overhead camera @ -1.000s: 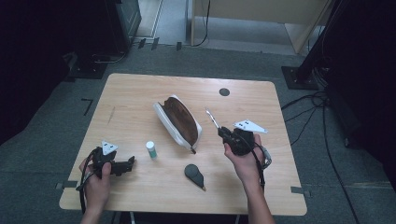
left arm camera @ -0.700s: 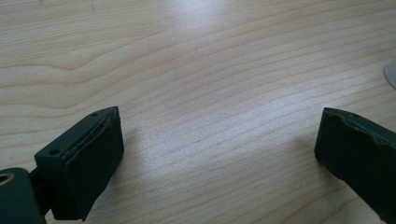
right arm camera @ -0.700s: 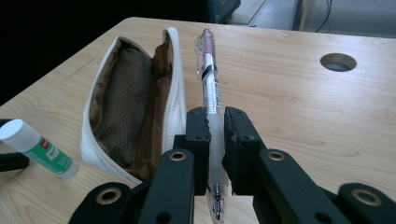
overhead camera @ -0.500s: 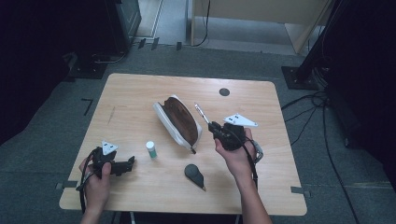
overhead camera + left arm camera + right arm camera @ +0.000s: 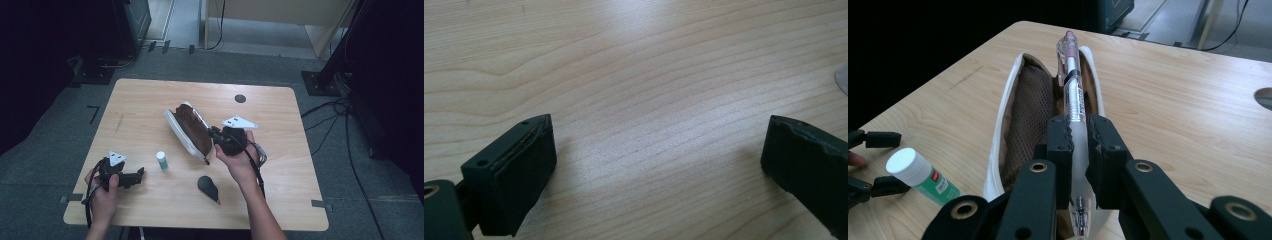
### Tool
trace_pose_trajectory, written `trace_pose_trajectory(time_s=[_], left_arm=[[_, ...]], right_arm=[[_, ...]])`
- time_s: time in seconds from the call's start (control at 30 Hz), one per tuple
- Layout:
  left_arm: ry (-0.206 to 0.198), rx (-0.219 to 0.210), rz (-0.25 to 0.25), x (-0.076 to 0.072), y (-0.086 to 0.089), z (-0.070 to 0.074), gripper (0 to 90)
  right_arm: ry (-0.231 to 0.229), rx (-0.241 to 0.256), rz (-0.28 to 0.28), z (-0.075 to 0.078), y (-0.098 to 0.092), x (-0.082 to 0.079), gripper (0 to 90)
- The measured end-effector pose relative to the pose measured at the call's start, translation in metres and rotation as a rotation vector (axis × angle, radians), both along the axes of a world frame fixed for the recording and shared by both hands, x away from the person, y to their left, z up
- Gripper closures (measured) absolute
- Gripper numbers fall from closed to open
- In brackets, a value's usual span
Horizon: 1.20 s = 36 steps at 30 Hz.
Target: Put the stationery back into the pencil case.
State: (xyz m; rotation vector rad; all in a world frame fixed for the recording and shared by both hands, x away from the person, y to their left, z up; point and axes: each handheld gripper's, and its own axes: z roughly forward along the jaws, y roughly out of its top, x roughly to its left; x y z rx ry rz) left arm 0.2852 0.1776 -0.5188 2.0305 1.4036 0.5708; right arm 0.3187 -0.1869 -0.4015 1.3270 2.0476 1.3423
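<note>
Right claw (image 5: 1077, 145) closed tight on a clear pen (image 5: 1072, 85), gripped near its tip end, with the long barrel pointing straight ahead of the claw, over the open mouth of the white pencil case (image 5: 1018, 110) with brown mesh lining just below and in front. Left claw (image 5: 659, 165) wide open and empty, low over bare tabletop (image 5: 634, 65), well apart from the case. Small white-capped tube (image 5: 918, 175) standing to the left of the right claw, beside the case; dark teardrop-shaped object (image 5: 208, 186) lying behind that claw, nearer the person.
</note>
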Motion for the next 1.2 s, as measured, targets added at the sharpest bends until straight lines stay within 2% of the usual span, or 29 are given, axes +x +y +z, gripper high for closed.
trace_pose_trajectory(time_s=[0.33, 0.67, 0.87, 1.03, 1.2], left_arm=[[0.000, 0.000, 0.000, 0.000, 0.000, 0.000, 1.5], [0.000, 0.000, 0.000, 0.000, 0.000, 0.000, 1.5], [-0.001, -0.002, 0.001, 0.000, 0.000, 0.000, 1.5], [-0.001, -0.002, 0.001, 0.000, 0.000, 0.000, 1.5], [0.000, -0.002, 0.001, 0.000, 0.000, 0.000, 1.6]], right_arm=[[0.044, -0.019, 0.029, -0.012, 0.019, 0.015, 81.1], [0.103, -0.067, 0.034, -0.032, 0.036, 0.026, 81.1], [0.136, -0.113, 0.031, -0.046, 0.048, 0.031, 81.1], [0.139, -0.122, 0.010, -0.050, 0.050, 0.035, 81.1], [0.166, -0.136, 0.011, -0.056, 0.051, 0.038, 81.1]])
